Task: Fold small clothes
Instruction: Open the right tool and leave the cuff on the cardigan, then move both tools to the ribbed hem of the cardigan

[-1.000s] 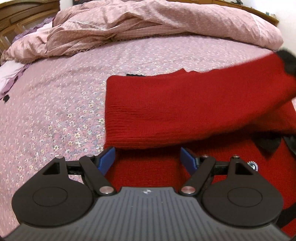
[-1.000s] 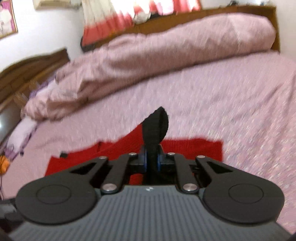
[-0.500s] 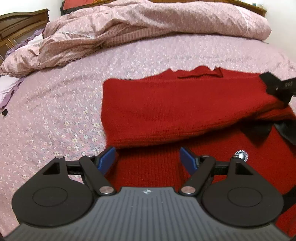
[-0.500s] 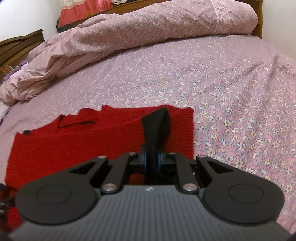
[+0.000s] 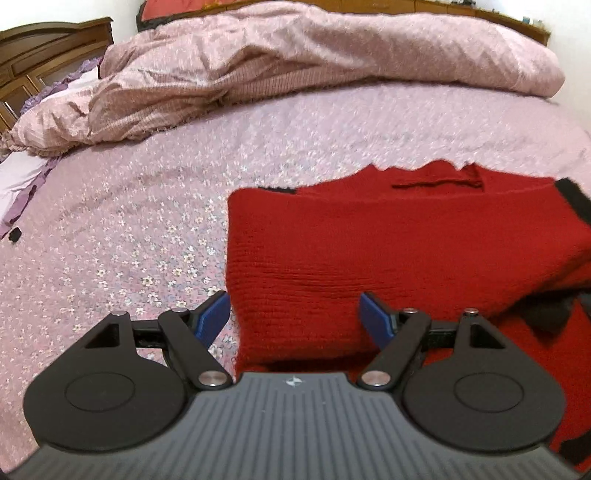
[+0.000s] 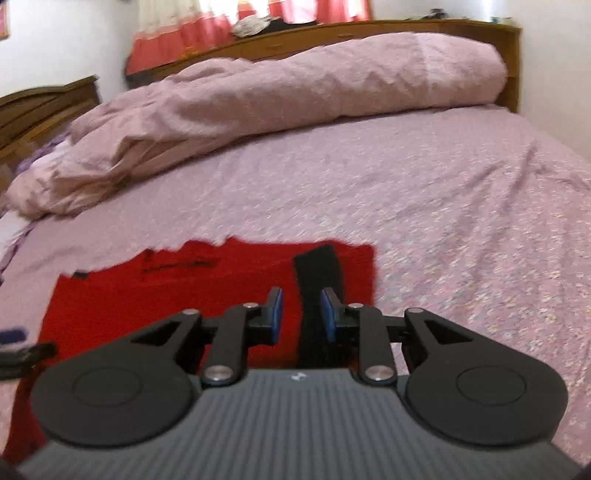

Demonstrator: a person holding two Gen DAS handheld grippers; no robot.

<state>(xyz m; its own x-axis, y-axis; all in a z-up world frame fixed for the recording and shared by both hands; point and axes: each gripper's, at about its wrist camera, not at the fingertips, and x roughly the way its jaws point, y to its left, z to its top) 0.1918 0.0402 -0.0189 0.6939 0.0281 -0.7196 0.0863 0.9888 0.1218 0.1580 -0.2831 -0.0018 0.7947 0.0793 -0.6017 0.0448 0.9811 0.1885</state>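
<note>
Red knit lies closest to me, a small sweater (image 5: 388, 251) spread flat on the bed (image 5: 147, 221), one sleeve laid across its body; my left fingers (image 5: 295, 314) stand wide apart over its near left edge, holding nothing, the pads clear of the cloth; my right fingers (image 6: 301, 314) are opening, and the black cuff (image 6: 317, 273) of that sleeve stands between them, the pads no longer pressing on it as far as I can tell; beyond the sweater the flowered sheet runs bare to the bunched pink duvet (image 6: 295, 88), with the wooden headboard (image 6: 406, 29) behind. I judge the knit soft, light and stretchy, apt to sag and drag rather than slide; better taken at the ribbed hem corners or the cuff, where the cloth is thicker and grips well.
</note>
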